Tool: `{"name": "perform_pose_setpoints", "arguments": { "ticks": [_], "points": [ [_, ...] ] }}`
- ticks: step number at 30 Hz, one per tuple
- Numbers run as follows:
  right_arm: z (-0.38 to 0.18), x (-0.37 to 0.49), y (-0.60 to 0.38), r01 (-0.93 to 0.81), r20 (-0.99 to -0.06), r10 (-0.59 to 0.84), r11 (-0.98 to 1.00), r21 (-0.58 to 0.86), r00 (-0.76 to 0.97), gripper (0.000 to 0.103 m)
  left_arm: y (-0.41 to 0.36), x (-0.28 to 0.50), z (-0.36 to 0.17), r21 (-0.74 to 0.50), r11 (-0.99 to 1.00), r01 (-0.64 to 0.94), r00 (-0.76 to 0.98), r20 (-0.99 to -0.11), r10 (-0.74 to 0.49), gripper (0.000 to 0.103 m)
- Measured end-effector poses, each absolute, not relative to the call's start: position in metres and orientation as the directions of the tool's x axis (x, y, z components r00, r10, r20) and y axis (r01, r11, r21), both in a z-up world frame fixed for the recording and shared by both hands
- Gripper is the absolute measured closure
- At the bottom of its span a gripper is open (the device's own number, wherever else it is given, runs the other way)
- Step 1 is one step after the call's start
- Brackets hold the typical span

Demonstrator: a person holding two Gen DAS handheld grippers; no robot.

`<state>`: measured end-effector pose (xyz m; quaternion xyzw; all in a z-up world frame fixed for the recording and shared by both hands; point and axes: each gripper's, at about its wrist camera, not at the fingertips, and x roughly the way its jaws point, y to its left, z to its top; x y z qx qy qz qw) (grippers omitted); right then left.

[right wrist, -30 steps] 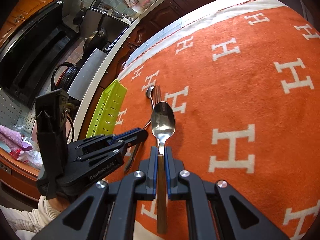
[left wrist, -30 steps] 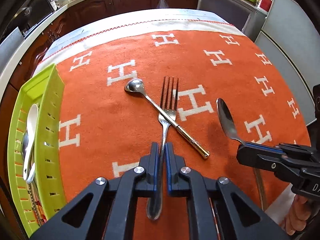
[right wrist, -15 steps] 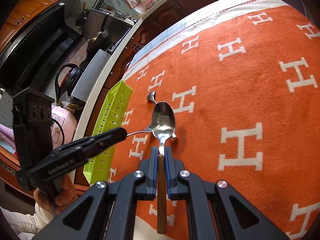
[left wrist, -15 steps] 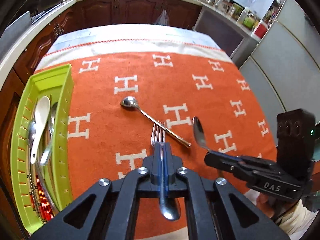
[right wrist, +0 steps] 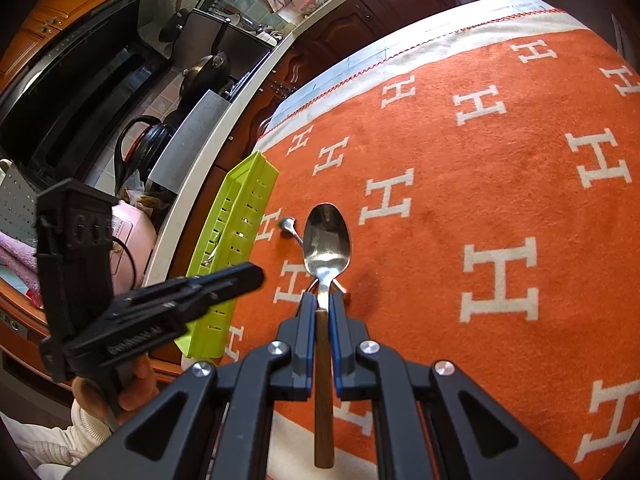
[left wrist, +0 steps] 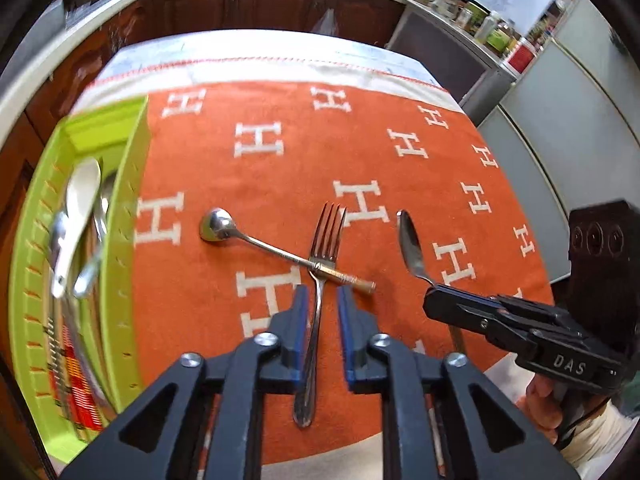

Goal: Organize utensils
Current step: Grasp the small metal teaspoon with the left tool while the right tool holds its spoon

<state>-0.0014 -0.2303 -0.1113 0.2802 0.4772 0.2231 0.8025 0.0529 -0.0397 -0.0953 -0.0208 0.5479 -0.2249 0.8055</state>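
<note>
In the left wrist view my left gripper (left wrist: 322,296) is open, its fingers on either side of a steel fork (left wrist: 320,276) that lies on the orange cloth across a gold-handled spoon (left wrist: 256,240). My right gripper (right wrist: 323,304) is shut on a wooden-handled spoon (right wrist: 327,240) and holds it above the cloth. That spoon (left wrist: 410,246) and gripper also show at the right of the left wrist view. A lime green tray (left wrist: 124,216) at the left holds a white spoon (left wrist: 78,208) and other cutlery.
An orange cloth with white H marks (left wrist: 280,148) covers the table. The green tray (right wrist: 240,220) sits at the table's left edge. Kitchen counters and cabinets stand behind. The left gripper body (right wrist: 160,300) shows left in the right wrist view.
My left gripper opened and let go of the fork, which now lies on the cloth across the gold-handled spoon. My right gripper still holds its spoon.
</note>
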Motion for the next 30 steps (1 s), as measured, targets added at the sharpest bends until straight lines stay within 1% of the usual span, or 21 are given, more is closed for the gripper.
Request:
{"name": "perform_pose_setpoints", "arguments": {
  "ticks": [2, 4, 5, 7, 9, 11, 16, 22, 27, 30],
  "points": [
    [-0.111, -0.001, -0.229, -0.09, -0.645, 0.624, 0.746, 0.66, 0.441, 0.097, -0.031, 0.061, -0.103, -0.351, 0.89, 0.291, 0.273, -0.861, -0.429, 0.079],
    [-0.11, -0.002, -0.228, -0.094, -0.647, 0.623, 0.748, 0.657, 0.441, 0.097, -0.023, 0.069, -0.11, -0.418, 0.878, 0.231, 0.264, -0.842, -0.47, 0.069],
    [-0.11, -0.002, -0.228, -0.094, -0.648, 0.622, 0.749, 0.656, 0.44, 0.097, -0.017, 0.074, -0.114, -0.45, 0.872, 0.192, 0.263, -0.833, -0.487, 0.067],
    [-0.111, -0.002, -0.228, -0.09, -0.646, 0.624, 0.746, 0.659, 0.439, 0.097, -0.009, 0.085, -0.123, -0.487, 0.867, 0.105, 0.258, -0.829, -0.497, 0.065],
    [-0.113, -0.002, -0.229, -0.083, -0.646, 0.624, 0.744, 0.663, 0.439, 0.097, -0.004, 0.096, -0.134, -0.477, 0.879, 0.015, 0.24, -0.851, -0.466, 0.065],
    [-0.114, -0.001, -0.229, -0.077, -0.646, 0.624, 0.743, 0.665, 0.44, 0.097, -0.002, 0.102, -0.14, -0.473, 0.88, -0.042, 0.237, -0.86, -0.451, 0.066],
    [-0.118, -0.001, -0.232, -0.07, -0.646, 0.623, 0.741, 0.667, 0.441, 0.097, -0.019, 0.117, -0.136, -0.365, 0.93, -0.051, 0.253, -0.905, -0.341, 0.066],
    [-0.122, -0.001, -0.239, -0.055, -0.642, 0.623, 0.736, 0.675, 0.446, 0.097, -0.05, 0.13, -0.134, -0.196, 0.98, 0.026, 0.288, -0.937, -0.195, 0.066],
    [-0.126, -0.001, -0.245, -0.039, -0.644, 0.618, 0.734, 0.678, 0.451, 0.097, -0.075, 0.122, -0.134, -0.053, 0.992, 0.117, 0.38, -0.92, -0.094, 0.066],
    [-0.128, -0.002, -0.247, -0.034, -0.645, 0.616, 0.735, 0.678, 0.453, 0.097, -0.082, 0.114, -0.135, -0.019, 0.987, 0.157, 0.448, -0.89, -0.088, 0.067]
  ]
}}
